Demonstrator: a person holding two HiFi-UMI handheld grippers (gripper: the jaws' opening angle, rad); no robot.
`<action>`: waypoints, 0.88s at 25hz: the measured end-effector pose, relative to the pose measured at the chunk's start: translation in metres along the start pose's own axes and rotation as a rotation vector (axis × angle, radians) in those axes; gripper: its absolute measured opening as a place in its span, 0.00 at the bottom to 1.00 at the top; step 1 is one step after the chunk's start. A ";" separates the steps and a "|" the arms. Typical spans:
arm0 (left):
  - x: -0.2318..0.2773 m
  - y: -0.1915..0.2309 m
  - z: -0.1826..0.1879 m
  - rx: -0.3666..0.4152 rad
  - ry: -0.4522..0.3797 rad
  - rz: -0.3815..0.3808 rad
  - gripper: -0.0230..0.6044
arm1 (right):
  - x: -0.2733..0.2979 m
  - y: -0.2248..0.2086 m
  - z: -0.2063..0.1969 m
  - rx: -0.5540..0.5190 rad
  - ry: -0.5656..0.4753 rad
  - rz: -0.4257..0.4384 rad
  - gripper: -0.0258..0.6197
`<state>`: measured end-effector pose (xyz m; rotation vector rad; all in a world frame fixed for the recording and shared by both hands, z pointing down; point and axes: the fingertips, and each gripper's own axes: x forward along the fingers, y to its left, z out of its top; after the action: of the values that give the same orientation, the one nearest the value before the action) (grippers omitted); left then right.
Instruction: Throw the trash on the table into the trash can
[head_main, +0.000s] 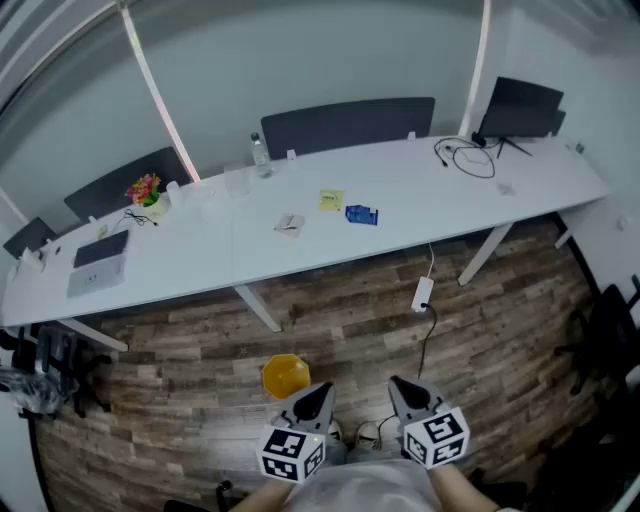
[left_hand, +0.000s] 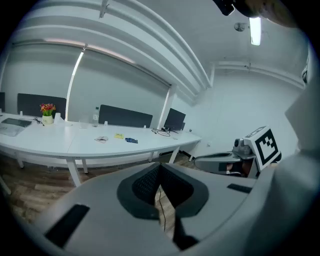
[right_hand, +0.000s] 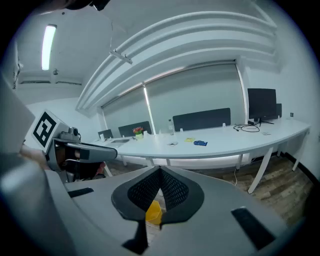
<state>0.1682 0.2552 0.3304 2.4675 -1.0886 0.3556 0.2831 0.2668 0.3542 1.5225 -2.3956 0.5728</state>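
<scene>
Left gripper (head_main: 320, 392), right gripper (head_main: 401, 386) both closed, empty; yellow note (head_main: 331, 200), blue packet (head_main: 361, 214) print unreadable

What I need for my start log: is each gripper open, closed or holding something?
Left gripper: closed, holding nothing.
Right gripper: closed, holding nothing.

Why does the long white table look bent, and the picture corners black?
Head view: the wide lens bows the long white table into an arc; lighting is even, shadows faint. Left gripper view: black rounded corners, and a bright ceiling lamp glares. Right gripper view: same dark rim, table curved too.
</scene>
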 end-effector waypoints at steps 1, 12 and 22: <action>0.000 0.001 0.000 -0.001 0.001 0.000 0.04 | 0.000 -0.001 0.001 0.000 -0.003 -0.002 0.09; 0.007 0.013 0.006 -0.020 -0.005 0.000 0.04 | 0.011 -0.001 0.007 0.009 -0.008 0.008 0.09; 0.006 0.022 0.010 -0.006 -0.012 -0.013 0.04 | 0.018 0.007 0.015 0.001 -0.043 0.000 0.09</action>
<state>0.1564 0.2330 0.3305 2.4736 -1.0764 0.3332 0.2695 0.2480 0.3471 1.5504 -2.4277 0.5469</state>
